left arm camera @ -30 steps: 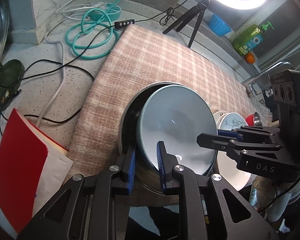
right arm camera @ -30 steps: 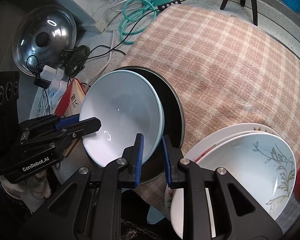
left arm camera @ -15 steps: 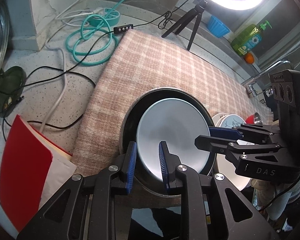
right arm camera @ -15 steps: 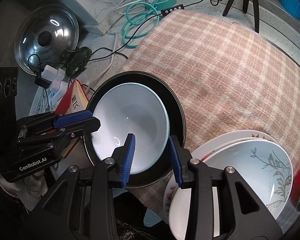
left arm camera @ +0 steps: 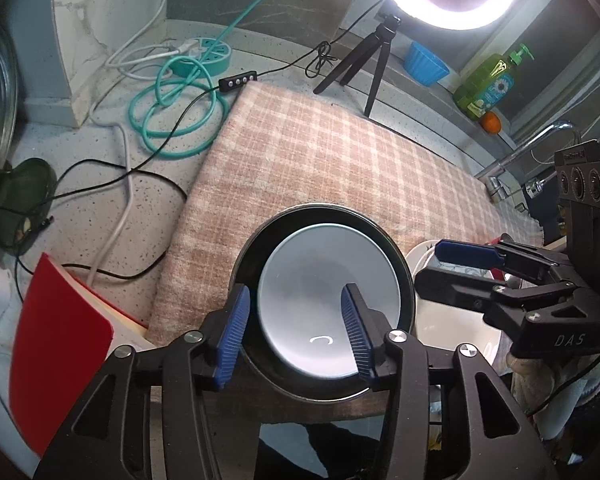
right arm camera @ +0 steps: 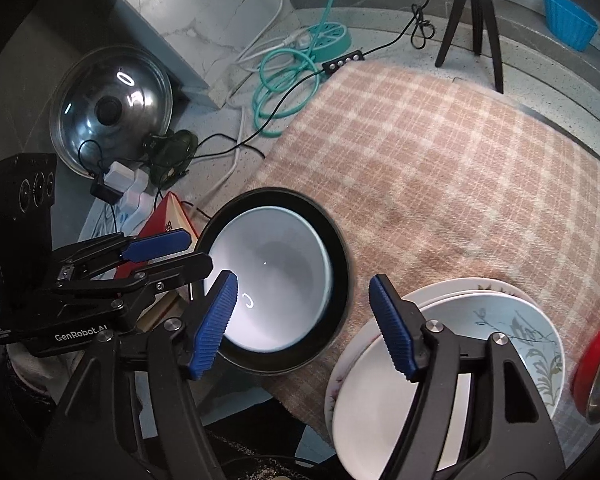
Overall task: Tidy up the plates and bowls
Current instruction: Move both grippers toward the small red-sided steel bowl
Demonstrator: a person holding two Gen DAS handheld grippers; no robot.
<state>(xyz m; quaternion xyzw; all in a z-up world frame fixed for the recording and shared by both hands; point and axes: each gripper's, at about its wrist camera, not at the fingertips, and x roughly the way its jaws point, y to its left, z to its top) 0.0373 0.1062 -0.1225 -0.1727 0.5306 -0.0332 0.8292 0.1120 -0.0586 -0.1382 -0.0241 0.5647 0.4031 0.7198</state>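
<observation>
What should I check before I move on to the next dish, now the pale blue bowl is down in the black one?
1. Pale blue bowl seated inside the black bowl: ok, it sits level within the rim.
2. Left gripper released: ok, its jaws have just been opening and the pads stand off the bowl rim.
3. Right gripper released: ok, its jaws have just been opening, nothing between the pads.
4. Black bowl supported: not ok, its near edge sits close to the edge of the checked cloth.
5. Next dishes reachable: ok, the stack of white plates and floral bowl lies beside the right gripper.
6. Whether that stack is stable: cannot tell.
</observation>
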